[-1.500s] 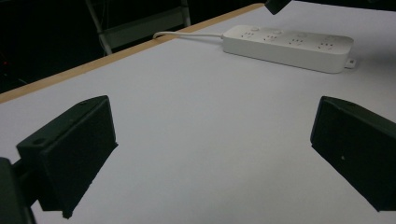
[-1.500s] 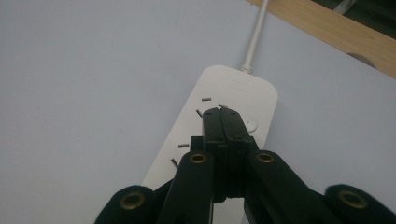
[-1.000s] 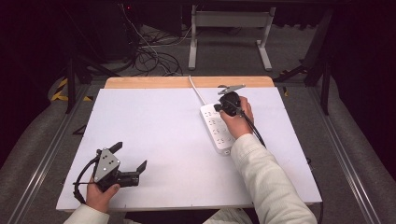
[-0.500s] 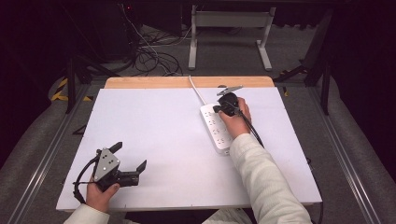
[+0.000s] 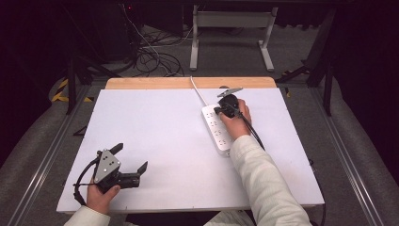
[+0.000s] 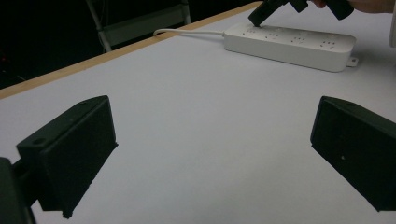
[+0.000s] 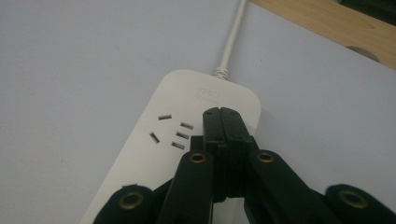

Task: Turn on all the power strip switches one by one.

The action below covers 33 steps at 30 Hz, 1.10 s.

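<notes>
A white power strip [image 5: 219, 134] lies on the table right of centre, its white cable [image 5: 197, 92] running off the far edge. My right gripper [image 5: 217, 111] is shut with nothing between its jaws. Its joined tips [image 7: 222, 113] point down at the strip's cable end [image 7: 205, 91], just right of the first group of sockets [image 7: 173, 133]. In the left gripper view those tips [image 6: 258, 18] sit on or just above the strip's top [image 6: 289, 44]; contact is unclear. My left gripper [image 5: 131, 156] rests near the front left corner, open and holding nothing [image 6: 210, 149].
A white sheet [image 5: 155, 122] covers the table, with a wooden strip [image 5: 155, 83] bare along the far edge. Beyond the table, cables [image 5: 155, 61] lie on the floor beside a metal stand [image 5: 230, 28]. Metal rails [image 5: 42, 165] run along both sides.
</notes>
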Each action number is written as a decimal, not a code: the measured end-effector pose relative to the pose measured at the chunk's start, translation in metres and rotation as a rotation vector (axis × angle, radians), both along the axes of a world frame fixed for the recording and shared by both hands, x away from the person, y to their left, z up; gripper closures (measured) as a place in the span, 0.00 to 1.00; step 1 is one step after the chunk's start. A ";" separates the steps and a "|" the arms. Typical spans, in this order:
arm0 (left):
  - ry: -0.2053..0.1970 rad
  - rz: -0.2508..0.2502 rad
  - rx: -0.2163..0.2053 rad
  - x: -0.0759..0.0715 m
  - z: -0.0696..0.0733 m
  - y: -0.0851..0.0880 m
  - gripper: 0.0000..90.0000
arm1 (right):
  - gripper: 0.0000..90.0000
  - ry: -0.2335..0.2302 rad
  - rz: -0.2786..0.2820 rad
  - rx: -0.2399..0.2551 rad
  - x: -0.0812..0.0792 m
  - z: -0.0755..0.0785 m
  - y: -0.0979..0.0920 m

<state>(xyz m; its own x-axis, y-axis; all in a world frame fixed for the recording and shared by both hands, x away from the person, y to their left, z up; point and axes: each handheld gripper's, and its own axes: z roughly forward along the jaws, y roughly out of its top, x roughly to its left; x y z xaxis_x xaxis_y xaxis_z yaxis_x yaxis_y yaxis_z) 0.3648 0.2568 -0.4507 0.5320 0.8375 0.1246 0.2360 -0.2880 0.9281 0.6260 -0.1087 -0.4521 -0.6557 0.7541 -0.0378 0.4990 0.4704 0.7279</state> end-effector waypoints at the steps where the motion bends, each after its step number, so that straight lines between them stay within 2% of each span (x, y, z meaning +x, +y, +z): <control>1: 0.000 0.001 0.000 0.000 0.000 0.000 0.01 | 1.00 0.005 -0.006 0.003 0.000 0.000 0.000; 9: -0.004 -0.001 0.005 0.000 0.000 0.000 0.01 | 1.00 0.009 -0.040 -0.009 0.001 0.000 -0.004; 13: 0.001 0.000 0.001 0.000 0.000 -0.001 0.01 | 1.00 0.002 -0.028 -0.020 0.000 0.001 -0.003; 20: 0.001 0.000 0.001 0.000 0.000 0.000 0.01 | 1.00 -0.002 -0.018 -0.004 0.000 -0.001 0.001; 30: -0.001 -0.002 0.001 0.000 0.000 -0.001 0.01 | 1.00 -0.009 -0.033 -0.006 -0.002 -0.004 0.002; 33: 0.001 -0.004 0.006 0.000 0.000 -0.001 0.01 | 1.00 -0.018 -0.050 -0.023 -0.005 -0.005 0.005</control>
<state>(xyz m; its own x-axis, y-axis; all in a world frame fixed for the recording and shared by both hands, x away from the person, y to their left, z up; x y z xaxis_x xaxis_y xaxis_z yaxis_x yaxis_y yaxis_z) 0.3647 0.2555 -0.4509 0.5353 0.8347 0.1294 0.2356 -0.2946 0.9261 0.6213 -0.1042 -0.4575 -0.6166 0.7844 -0.0675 0.5087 0.4624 0.7262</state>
